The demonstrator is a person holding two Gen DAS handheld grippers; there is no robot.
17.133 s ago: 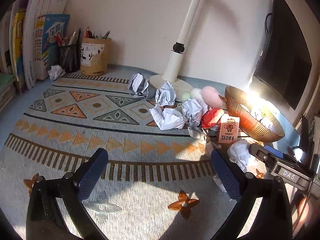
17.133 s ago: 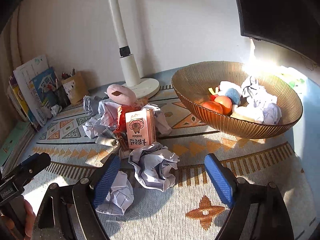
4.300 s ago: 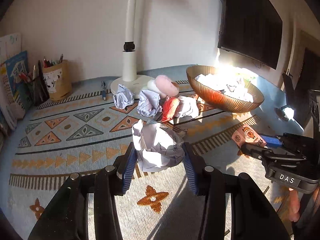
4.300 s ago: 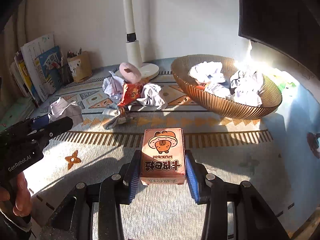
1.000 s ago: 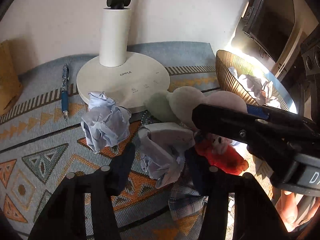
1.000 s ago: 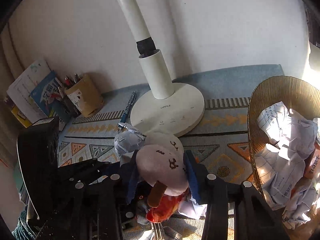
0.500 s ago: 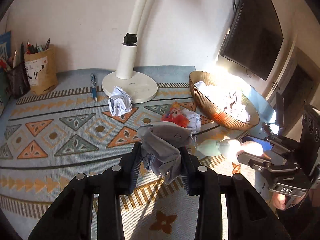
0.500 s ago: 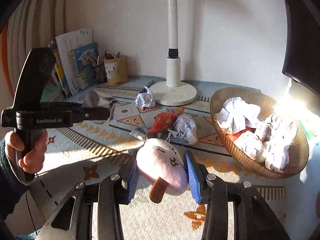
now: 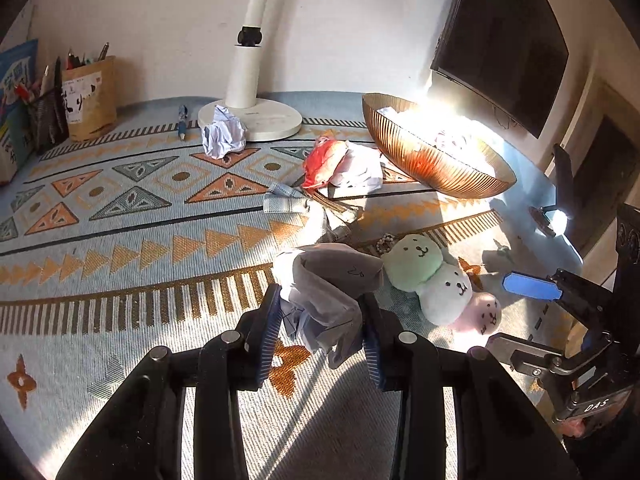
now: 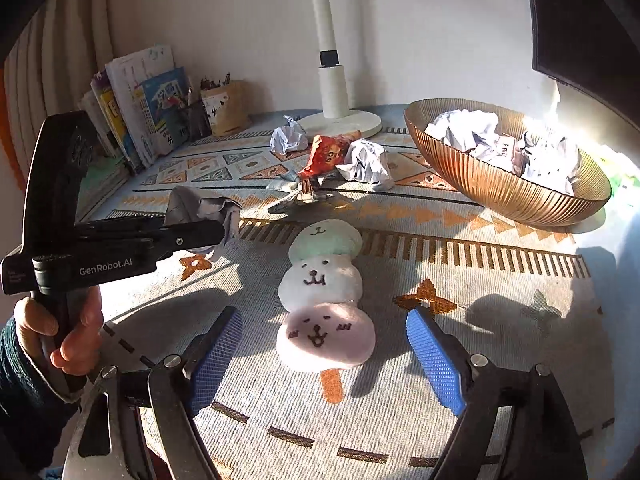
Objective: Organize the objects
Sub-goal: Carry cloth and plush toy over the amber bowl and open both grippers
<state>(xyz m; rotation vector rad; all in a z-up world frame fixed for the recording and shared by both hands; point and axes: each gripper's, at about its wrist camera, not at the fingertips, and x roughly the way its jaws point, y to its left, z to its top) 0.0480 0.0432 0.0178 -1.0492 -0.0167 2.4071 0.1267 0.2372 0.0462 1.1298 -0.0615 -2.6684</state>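
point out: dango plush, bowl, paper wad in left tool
dango plush (image 10: 320, 276), right wrist view, white middle ball
bowl (image 10: 492, 184), right wrist view, ribbed outer wall
paper wad (image 9: 328, 288), left wrist view, grey crumpled middle between the pads

- Left wrist view looks forward and down along its fingers, low over the mat (image 9: 120, 240), facing the lamp (image 9: 256, 120) and wall.
- Right wrist view does likewise from further right.
- Both share the lamp, bowl (image 10: 500, 184) and plush (image 10: 324, 288).
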